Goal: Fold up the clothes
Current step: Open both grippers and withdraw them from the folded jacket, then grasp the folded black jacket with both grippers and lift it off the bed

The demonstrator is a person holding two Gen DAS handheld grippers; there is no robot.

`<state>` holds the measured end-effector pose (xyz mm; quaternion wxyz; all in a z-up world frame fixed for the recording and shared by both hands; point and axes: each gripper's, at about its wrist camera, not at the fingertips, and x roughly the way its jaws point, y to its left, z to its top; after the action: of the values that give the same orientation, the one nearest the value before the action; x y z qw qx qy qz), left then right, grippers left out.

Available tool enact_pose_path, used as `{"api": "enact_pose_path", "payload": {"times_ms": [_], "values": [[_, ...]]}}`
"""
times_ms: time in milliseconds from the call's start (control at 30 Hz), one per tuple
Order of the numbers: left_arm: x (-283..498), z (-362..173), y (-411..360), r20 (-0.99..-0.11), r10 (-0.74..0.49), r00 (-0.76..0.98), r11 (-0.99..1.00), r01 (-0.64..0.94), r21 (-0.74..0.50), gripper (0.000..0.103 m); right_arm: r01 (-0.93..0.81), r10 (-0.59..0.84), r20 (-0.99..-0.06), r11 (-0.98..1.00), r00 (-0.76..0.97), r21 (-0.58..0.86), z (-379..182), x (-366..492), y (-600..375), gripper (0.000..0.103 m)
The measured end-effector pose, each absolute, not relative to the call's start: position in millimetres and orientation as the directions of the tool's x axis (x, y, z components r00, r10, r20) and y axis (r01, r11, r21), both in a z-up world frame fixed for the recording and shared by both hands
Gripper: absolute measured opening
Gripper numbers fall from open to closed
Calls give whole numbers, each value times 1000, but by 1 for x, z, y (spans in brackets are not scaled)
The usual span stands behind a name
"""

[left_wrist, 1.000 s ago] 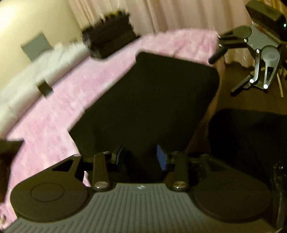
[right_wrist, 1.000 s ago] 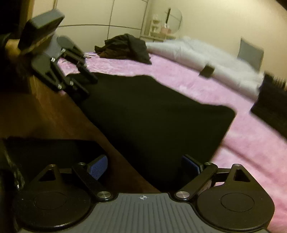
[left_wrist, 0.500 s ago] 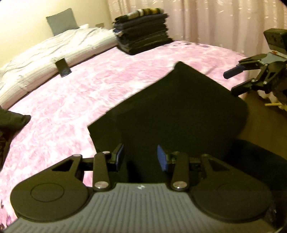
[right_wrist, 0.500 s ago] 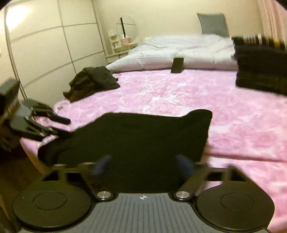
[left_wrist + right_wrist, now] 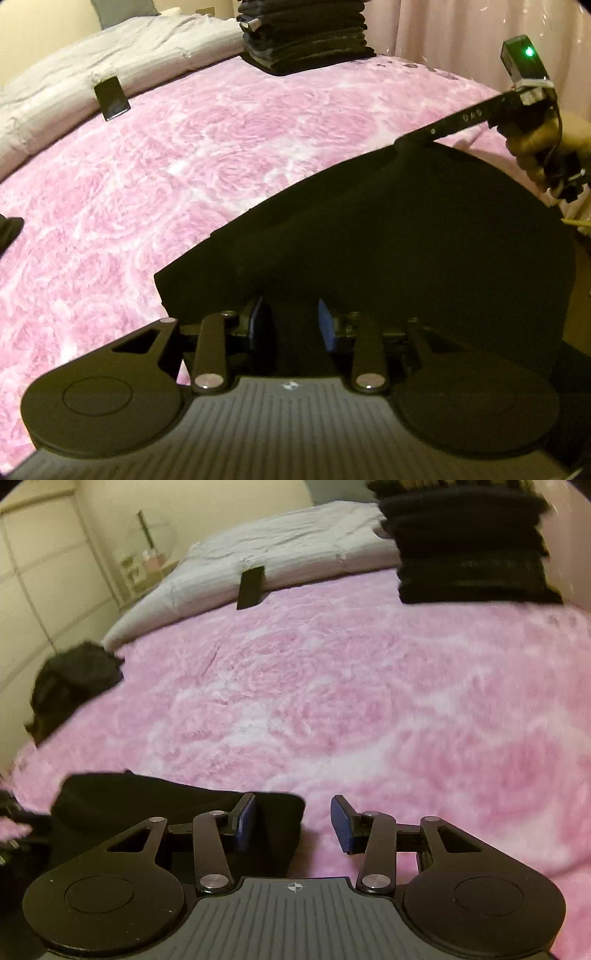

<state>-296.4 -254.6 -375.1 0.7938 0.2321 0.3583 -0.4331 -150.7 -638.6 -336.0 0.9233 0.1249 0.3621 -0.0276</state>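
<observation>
A black garment (image 5: pixel 388 236) lies flat near the front edge of a pink fluffy blanket (image 5: pixel 184 177). My left gripper (image 5: pixel 290 326) is open, its blue pads hovering over the garment's near left part. In the right wrist view the garment's far right corner (image 5: pixel 177 816) shows at lower left. My right gripper (image 5: pixel 293 821) is open at that corner, left pad over the cloth, right pad over the blanket (image 5: pixel 332 701). The right gripper also shows in the left wrist view (image 5: pixel 461 120), reaching the garment's far corner.
A stack of folded dark clothes (image 5: pixel 303 33) stands at the far side of the bed, also in the right wrist view (image 5: pixel 469 542). A black phone (image 5: pixel 110 98) leans on the white duvet (image 5: pixel 110 55). A dark pile of clothes (image 5: pixel 74 683) lies at left.
Both grippers have swung toward the bed and come in low over the garment. The right gripper has moved from the garment's near side to its far right corner. Both jaws stay open.
</observation>
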Motion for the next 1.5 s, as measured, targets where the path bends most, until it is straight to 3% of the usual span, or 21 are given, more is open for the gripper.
{"api": "enact_pose_path", "payload": {"times_ms": [100,267,400,500,633,767,900,967,1200,1300,1367,1500], "values": [[-295,-374,-255,-768,-520,373,522,851,59,30,112,-6,-632,985,775,128,-316,-170,-617,43],[-306,-360,-247,-737,-528,422,567,821,64,29,-54,123,-539,988,833,143,-287,-219,-566,43],[-314,-361,-241,-734,-531,423,581,812,48,29,-77,177,-656,981,734,178,-324,-221,-554,49],[-315,-374,-245,-761,-502,411,567,821,69,30,-29,154,-655,980,740,197,-323,-228,-558,49],[-325,-357,-237,-744,-486,458,591,800,106,29,-64,152,-590,984,793,168,-293,-262,-540,70],[-357,-338,-224,-718,-482,502,565,804,183,30,-145,192,-574,981,796,128,-289,-298,-511,70],[-405,-334,-208,-695,-497,519,516,821,244,36,-250,192,-604,968,773,-12,-299,-326,-473,74],[-427,-337,-202,-691,-507,515,479,835,270,42,-305,172,-619,946,766,-114,-307,-339,-454,90],[-477,-364,-189,-689,-527,497,359,865,350,43,-479,45,-689,752,723,-453,-363,-353,-396,90],[-496,-377,-190,-673,-534,511,268,858,439,51,-505,-18,-684,661,729,-555,-388,-343,-383,88],[-507,-384,-193,-655,-539,530,213,838,503,63,-490,-61,-660,620,748,-612,-398,-335,-381,58],[-522,-401,-204,-622,-525,582,116,772,624,69,-495,-64,-668,620,742,-609,-395,-323,-386,39]]}}
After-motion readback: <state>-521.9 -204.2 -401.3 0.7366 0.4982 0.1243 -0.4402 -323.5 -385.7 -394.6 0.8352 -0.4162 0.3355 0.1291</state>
